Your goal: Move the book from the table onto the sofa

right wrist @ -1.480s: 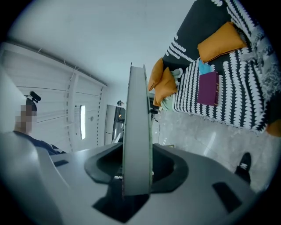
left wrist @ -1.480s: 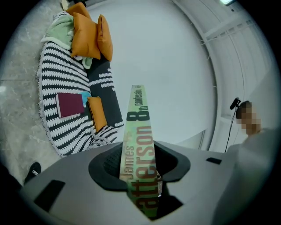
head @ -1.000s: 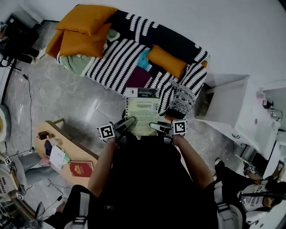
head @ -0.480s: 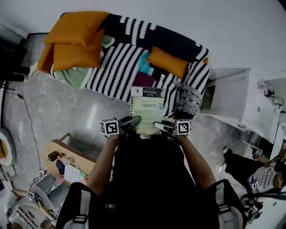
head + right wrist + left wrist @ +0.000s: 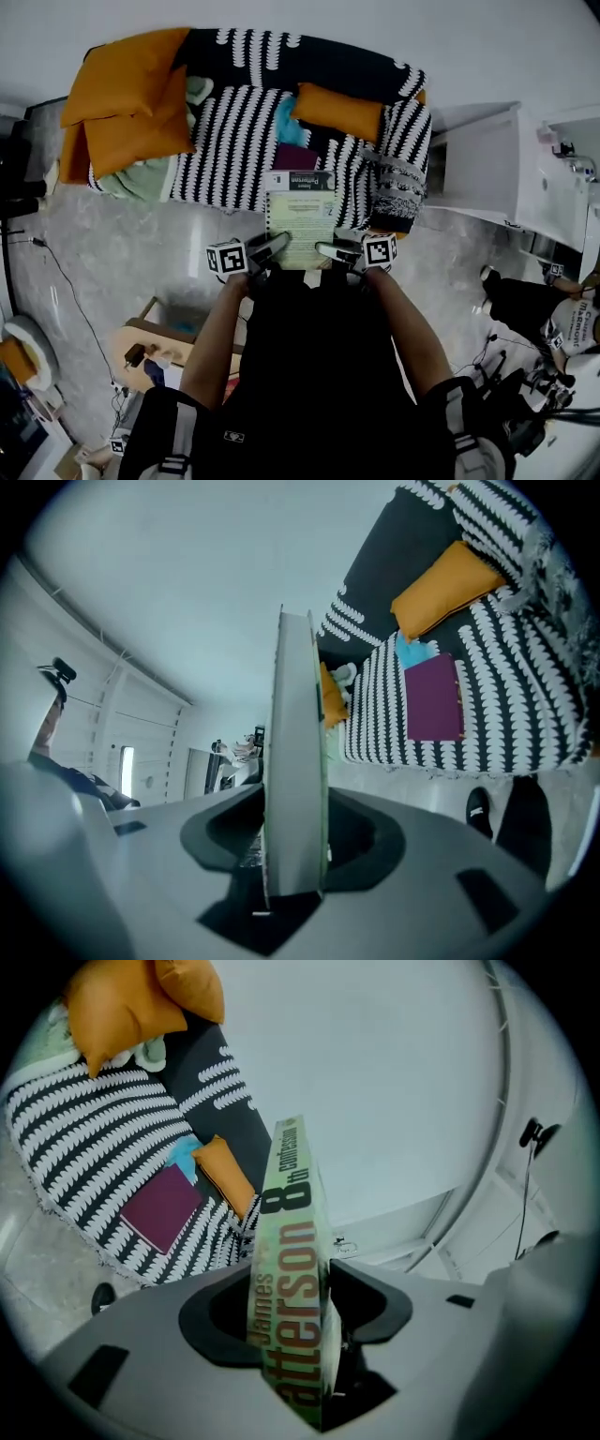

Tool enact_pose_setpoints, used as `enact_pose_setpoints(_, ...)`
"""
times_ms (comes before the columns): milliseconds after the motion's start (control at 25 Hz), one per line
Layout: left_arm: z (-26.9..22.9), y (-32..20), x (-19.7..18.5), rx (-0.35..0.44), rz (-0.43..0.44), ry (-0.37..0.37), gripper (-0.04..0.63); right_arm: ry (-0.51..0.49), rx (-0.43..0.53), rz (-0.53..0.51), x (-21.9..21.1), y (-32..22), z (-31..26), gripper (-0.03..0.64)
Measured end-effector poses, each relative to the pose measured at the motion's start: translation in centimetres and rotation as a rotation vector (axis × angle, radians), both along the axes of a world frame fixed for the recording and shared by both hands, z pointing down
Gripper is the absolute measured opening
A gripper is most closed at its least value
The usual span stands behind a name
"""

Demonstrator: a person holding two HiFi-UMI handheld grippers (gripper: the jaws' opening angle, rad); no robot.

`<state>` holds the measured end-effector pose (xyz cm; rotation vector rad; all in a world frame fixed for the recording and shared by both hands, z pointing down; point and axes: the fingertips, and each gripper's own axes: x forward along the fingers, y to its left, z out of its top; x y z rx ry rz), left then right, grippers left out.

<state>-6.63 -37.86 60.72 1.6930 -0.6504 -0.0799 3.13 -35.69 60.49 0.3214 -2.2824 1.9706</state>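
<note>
Over the front edge of the black-and-white patterned sofa (image 5: 234, 141), I've got the green paperback book (image 5: 300, 220) lying flat and face up between both grippers. Its far end overlaps the seat just in front of a maroon flat rectangular cover (image 5: 295, 157). Can't tell whether the paperback touches the fabric. Left gripper (image 5: 268, 249) has the near left corner, on the spine side. Its jaws have just been opening, and the left gripper view shows the printed spine (image 5: 291, 1279) between them, leaning off-square with slack at one side, so I read that as loose, not clamped. Right gripper (image 5: 335, 251) has the near right corner. Its view shows the pale page edge (image 5: 295, 761) upright and square, with both jaws tight against it: clamped. On the seat, two large orange cushions (image 5: 122, 103) are stacked at the left end, a smaller orange cushion (image 5: 337, 111) sits right of centre, and a teal cloth (image 5: 286, 122) lies beside it. A low wooden table (image 5: 173, 342) sits down at my lower left, well apart from the sofa. A white cabinet (image 5: 478, 159) stands just right of the sofa's armrest.
</note>
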Motion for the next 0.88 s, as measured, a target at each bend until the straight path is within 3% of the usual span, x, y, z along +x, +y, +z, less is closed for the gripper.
enact_pose_setpoints(240,2.4,-0.9,0.7,-0.04,0.084,-0.035,0.233,0.025,-0.042,0.017,-0.1,-0.7,2.5,0.187)
enact_pose_setpoints(480,6.3,-2.2,0.0,-0.064,0.091,-0.08,0.244,0.04,-0.089,0.006,-1.1,-2.0,6.9,0.195)
enact_pose_setpoints(880,15.5,-6.1,-1.6,-0.023,0.138,-0.153,0.258,0.043,-0.073,0.068,-3.1,-5.5,16.3,0.206)
